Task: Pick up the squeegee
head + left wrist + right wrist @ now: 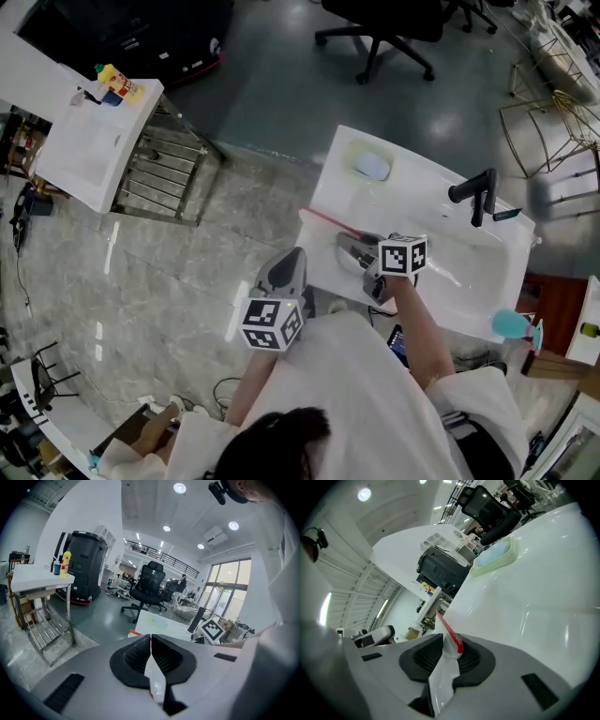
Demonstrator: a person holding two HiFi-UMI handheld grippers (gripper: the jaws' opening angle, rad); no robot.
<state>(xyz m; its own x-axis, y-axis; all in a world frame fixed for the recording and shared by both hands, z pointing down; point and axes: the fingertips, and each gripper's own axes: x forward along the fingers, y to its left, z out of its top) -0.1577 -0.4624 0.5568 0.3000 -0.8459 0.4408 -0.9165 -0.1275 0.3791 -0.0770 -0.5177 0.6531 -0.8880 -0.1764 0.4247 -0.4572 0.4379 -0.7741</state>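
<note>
Now the squeegee (452,636) is being clamped between the fingers of the right gripper (446,654); the left gripper (151,643) is being held closed, empty.

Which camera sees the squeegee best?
The head view: the squeegee shows full-length on the sink top. The right gripper view shows only its end between the tongs; the left gripper view, perhaps a red sliver.
</note>
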